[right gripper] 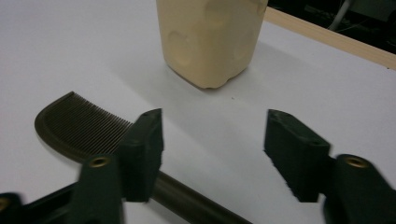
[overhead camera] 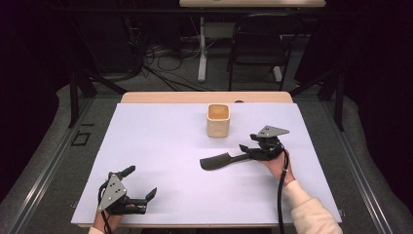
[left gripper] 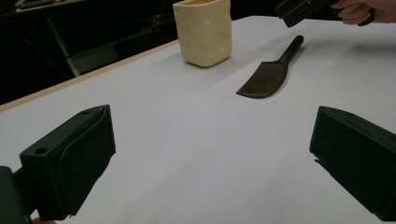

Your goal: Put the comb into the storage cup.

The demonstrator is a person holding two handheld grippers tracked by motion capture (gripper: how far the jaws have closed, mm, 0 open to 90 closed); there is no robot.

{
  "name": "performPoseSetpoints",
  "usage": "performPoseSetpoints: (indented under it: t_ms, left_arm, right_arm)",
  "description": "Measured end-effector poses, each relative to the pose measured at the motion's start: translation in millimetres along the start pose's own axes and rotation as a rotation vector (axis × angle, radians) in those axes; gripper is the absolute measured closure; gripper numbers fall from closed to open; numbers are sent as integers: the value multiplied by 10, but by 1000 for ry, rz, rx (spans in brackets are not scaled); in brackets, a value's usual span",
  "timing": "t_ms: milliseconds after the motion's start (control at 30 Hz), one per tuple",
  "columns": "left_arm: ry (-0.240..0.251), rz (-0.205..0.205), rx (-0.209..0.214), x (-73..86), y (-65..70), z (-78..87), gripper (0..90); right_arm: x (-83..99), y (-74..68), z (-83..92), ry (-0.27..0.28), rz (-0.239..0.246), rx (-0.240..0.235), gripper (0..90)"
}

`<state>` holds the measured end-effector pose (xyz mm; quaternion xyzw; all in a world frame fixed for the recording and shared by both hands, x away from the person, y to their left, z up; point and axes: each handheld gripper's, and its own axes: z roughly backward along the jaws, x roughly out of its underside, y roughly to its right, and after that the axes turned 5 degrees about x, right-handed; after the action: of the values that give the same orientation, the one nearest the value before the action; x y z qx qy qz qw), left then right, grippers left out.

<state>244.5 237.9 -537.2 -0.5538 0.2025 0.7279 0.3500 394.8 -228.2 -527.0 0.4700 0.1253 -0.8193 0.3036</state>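
A dark comb (overhead camera: 221, 161) with a long handle lies flat on the white table sheet (overhead camera: 160, 141), its toothed end pointing left. My right gripper (overhead camera: 248, 142) hovers open over the handle end; in the right gripper view the handle (right gripper: 187, 200) runs under the left of its two jaws, and nothing is between them (right gripper: 215, 144). A beige square cup (overhead camera: 217, 119) stands upright just behind the comb (right gripper: 79, 123). My left gripper (overhead camera: 141, 181) rests open near the front left edge, empty, facing the cup (left gripper: 203, 30) and comb (left gripper: 264, 79).
The table's wooden far edge (overhead camera: 204, 97) shows beyond the sheet. Behind the table are a black chair (overhead camera: 258, 44), a white desk leg (overhead camera: 202, 48) and loose cables on the floor (overhead camera: 160, 58). A broad bare stretch of sheet lies between the two grippers.
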Motion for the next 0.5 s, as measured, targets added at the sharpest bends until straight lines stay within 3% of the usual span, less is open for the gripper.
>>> performPoseSetpoints:
  t_ms: [300, 367, 500]
  left_arm:
    - [-14, 7, 1, 6, -4, -15, 1]
    - [-16, 5, 0, 5, -2, -17, 1]
    - [-14, 1, -2, 5, -6, -9, 1]
  right_arm:
    - [95, 71, -51, -127, 67, 41, 858]
    - [91, 72, -32, -134, 79, 56, 899]
    - [84, 71, -18, -138, 94, 66, 900]
